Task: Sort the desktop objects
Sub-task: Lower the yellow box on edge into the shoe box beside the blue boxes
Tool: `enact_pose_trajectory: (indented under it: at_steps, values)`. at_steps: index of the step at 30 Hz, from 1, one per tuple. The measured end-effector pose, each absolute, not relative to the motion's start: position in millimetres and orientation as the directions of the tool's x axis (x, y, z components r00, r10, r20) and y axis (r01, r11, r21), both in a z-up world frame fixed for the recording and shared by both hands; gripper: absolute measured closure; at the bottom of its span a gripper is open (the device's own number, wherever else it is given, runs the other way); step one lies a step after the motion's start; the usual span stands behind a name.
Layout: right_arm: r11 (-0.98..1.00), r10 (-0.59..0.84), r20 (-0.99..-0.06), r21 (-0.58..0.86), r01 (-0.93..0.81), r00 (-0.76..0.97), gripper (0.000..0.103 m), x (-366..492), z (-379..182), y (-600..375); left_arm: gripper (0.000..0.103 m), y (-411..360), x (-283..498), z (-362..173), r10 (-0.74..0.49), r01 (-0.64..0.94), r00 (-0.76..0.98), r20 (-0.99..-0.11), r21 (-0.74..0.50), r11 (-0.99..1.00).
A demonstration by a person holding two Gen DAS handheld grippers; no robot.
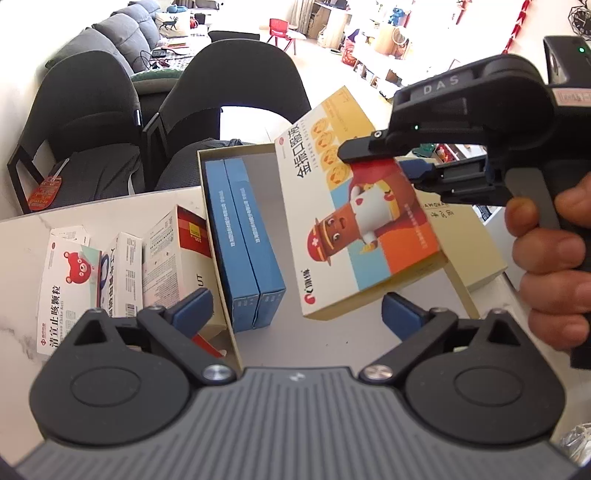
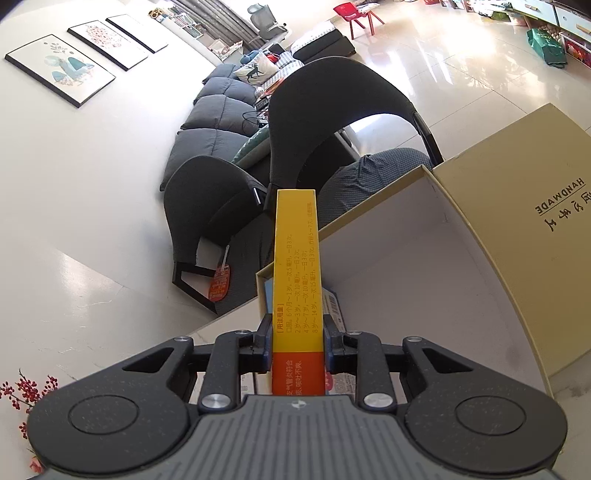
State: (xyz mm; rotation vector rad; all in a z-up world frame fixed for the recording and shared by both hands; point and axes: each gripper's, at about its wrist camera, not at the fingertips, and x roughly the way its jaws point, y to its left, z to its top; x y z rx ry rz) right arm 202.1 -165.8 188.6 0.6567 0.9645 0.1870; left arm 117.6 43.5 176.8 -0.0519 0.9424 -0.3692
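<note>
left wrist: close, steeply down over open beige cardboard box (image 1: 218, 229) | right wrist: close, facing same box (image 2: 369, 229), dark chairs (image 2: 332, 122) | shared: box, chairs (image 1: 236, 85)

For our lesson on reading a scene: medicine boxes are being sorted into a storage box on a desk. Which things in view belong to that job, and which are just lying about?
Part of the job:
- cartoon medicine box, held by the right tool
- open storage box
- two blue boxes inside it
- loose medicine boxes on the desk
- beige lid

Just lying about:
- dark chairs
- grey sofa
- red child's chair
</note>
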Motion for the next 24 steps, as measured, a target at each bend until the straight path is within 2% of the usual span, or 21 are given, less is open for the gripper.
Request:
enact_pose_trajectory:
  at_steps: [8,17,24]
  values:
    - [0.848,0.404,-0.764,0.518,0.107,0.503,0.075,236.3,148.9,-164.1,0.001,68.8,102.2,170.9,-0.285,0.176,0.525,-0.802,-0.226,0.958]
    - [0.881,0.413,-0.807,0.472,0.041,0.421,0.075,266.7,101.6,-135.6,0.0,84.8,85.0,165.2,-0.203,0.074,0.507,-0.838,-0.192,0.979]
    - [0.944,0.324,-0.841,0.321,-0.081,0.434,0.075,260.2,91.7,-99.2,0.0,84.9,77.1,159.4,-0.178,0.037,0.497,-0.85,-0.184,0.982]
